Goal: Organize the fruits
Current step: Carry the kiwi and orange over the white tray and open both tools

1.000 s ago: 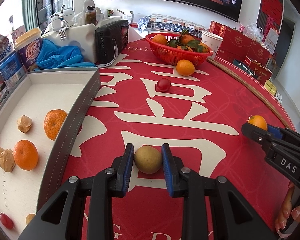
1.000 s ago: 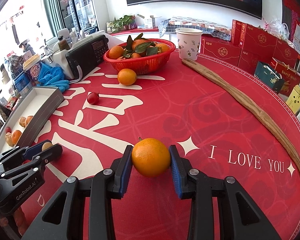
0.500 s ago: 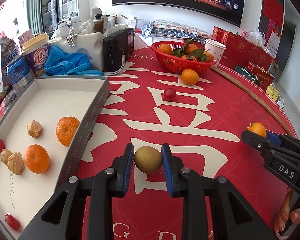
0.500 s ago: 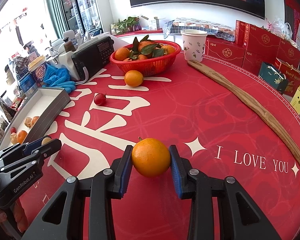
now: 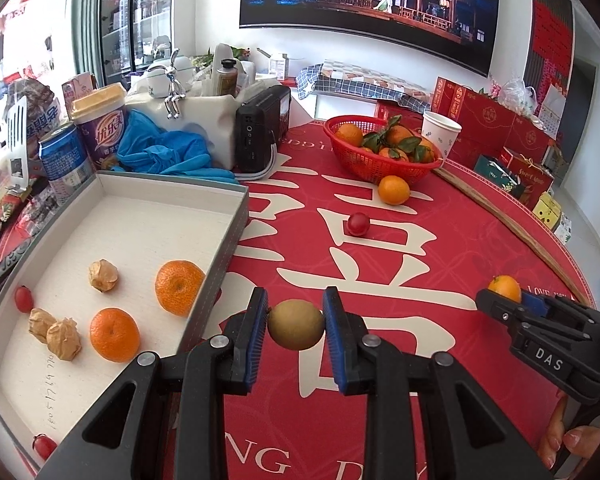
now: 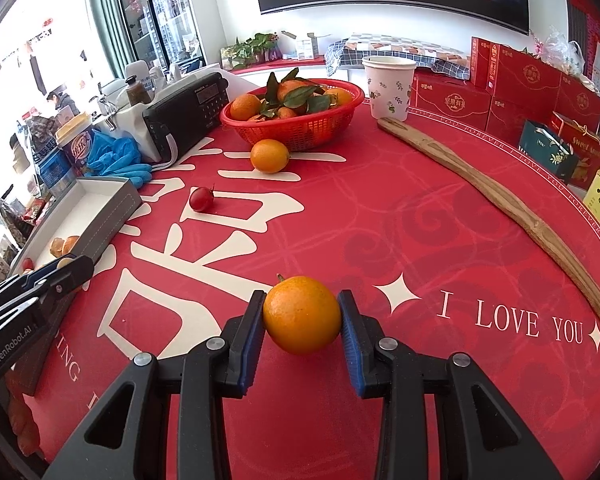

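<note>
The left tongs grip a small brown-green fruit beside the tray, the right tongs an orange above the tabletop; both fruits look light, firm and smooth-skinned, best pinched across the middle.

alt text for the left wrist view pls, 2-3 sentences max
The left gripper holds a small brown-green round fruit between its blue-padded fingers, above a red tablecloth with cream characters. To its left, an open grey tray holds two oranges, papery husked fruits and small red fruits. Farther back sit a red basket of oranges, a loose orange and a small red fruit.
</note>
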`<action>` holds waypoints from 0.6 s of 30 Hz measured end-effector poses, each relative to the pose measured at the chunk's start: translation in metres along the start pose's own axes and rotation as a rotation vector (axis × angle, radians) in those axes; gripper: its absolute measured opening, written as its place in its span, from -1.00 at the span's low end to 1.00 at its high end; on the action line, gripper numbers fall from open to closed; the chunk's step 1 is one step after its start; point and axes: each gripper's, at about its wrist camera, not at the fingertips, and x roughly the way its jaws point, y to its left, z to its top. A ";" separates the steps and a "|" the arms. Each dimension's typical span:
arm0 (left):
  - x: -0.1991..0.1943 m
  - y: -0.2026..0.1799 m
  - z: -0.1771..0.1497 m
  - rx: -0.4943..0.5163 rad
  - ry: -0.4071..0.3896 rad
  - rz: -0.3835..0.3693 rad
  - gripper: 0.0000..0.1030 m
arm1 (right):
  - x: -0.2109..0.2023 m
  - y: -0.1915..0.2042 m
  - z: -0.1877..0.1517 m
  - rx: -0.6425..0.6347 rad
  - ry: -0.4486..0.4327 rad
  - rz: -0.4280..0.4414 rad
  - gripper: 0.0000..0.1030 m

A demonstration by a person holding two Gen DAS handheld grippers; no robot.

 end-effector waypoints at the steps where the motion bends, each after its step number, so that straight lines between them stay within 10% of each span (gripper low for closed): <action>1: -0.003 0.002 0.001 -0.006 -0.008 0.001 -0.40 | 0.000 0.002 0.001 -0.004 0.000 -0.002 -0.28; 18: -0.025 0.083 0.014 -0.191 -0.066 0.070 -0.40 | 0.001 0.110 0.035 -0.174 -0.016 0.076 -0.28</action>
